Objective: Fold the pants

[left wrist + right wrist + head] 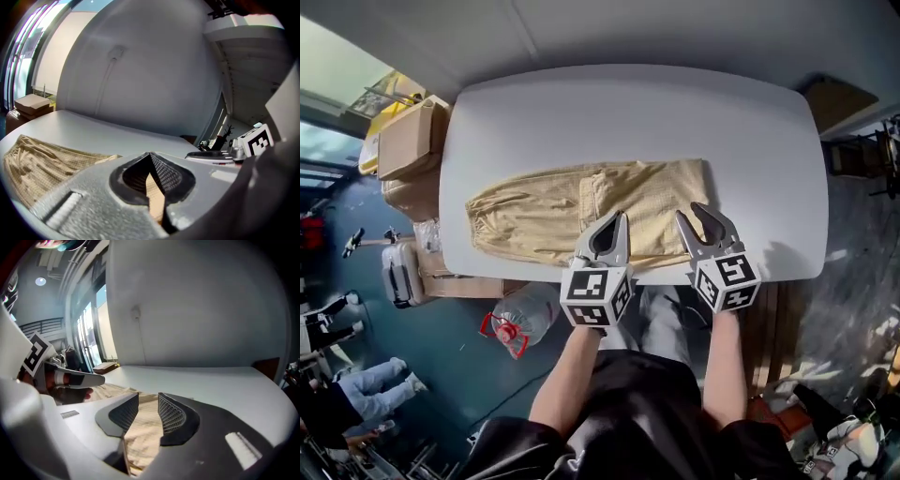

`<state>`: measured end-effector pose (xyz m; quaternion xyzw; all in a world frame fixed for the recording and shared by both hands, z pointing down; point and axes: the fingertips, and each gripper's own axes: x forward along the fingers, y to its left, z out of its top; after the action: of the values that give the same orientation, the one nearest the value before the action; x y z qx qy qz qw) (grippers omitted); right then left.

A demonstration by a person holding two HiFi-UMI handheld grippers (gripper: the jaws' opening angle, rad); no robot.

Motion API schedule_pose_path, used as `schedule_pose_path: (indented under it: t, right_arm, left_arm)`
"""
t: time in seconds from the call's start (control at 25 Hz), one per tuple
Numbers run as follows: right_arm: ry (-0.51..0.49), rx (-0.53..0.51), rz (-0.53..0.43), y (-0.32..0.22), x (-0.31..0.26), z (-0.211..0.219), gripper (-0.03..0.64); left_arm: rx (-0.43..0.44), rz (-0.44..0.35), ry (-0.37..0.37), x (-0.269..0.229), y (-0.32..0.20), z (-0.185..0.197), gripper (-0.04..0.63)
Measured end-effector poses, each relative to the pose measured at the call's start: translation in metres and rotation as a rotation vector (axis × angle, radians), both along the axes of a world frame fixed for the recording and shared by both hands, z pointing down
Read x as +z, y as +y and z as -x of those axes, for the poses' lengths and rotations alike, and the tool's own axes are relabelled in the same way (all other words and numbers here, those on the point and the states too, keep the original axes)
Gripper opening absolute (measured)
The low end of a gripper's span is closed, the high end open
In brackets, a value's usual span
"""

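Observation:
Tan pants (pixel 553 211) lie flat and lengthwise on the white table (pixel 628 112), reaching from the left part to right of centre. Both grippers hover side by side over the pants' near edge. My left gripper (pixel 619 220) is shut, its tips meeting with no cloth between them (pixel 150 155); the pants (pixel 37 161) spread out to its left. My right gripper (pixel 694 214) stands open above the right end of the pants, its pads apart and empty (pixel 149 401). Tan cloth (pixel 110 391) shows below and through its gap.
Cardboard boxes (pixel 408 141) stand off the table's left end, with a suitcase (pixel 398 272) below them. A clear plastic bag (pixel 520 319) lies on the floor by the near edge. A brown chair (pixel 839 98) is at the far right corner.

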<state>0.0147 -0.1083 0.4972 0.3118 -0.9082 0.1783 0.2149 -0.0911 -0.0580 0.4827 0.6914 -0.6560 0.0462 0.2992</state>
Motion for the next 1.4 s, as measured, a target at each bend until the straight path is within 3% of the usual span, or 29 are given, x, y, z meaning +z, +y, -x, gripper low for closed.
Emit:
schedule_pose_path:
  t: [0.24,0.56,0.8,0.96,1.28,1.4]
  right_arm:
    - [0.06,0.188,0.093,-0.013,0.041,-0.076,0.205]
    - [0.119,0.156,0.309,0.015,0.11,-0.094,0.218]
    - [0.168,0.145,0.377,0.02,0.124,-0.089,0.129]
    - [0.144,0.129,0.419,0.019,0.123,-0.088,0.068]
    - [0.094,0.179,0.422,0.01,0.116,-0.096,0.057]
    - [0.105,0.215,0.417,0.003,0.115,-0.127,0.057]
  left_arm:
    - [0.102,0.05,0.013,0.026,-0.015,-0.05,0.004]
    - [0.154,0.148,0.016,0.078,-0.019,-0.081,0.005]
    - [0.141,0.16,0.019,0.083,-0.02,-0.08,0.004]
    - [0.133,0.161,0.018,0.086,-0.026,-0.083,0.005]
    - [0.197,0.164,0.023,0.091,-0.042,-0.103,0.005]
    - [0.239,0.159,0.028,0.091,-0.05,-0.126,0.004]
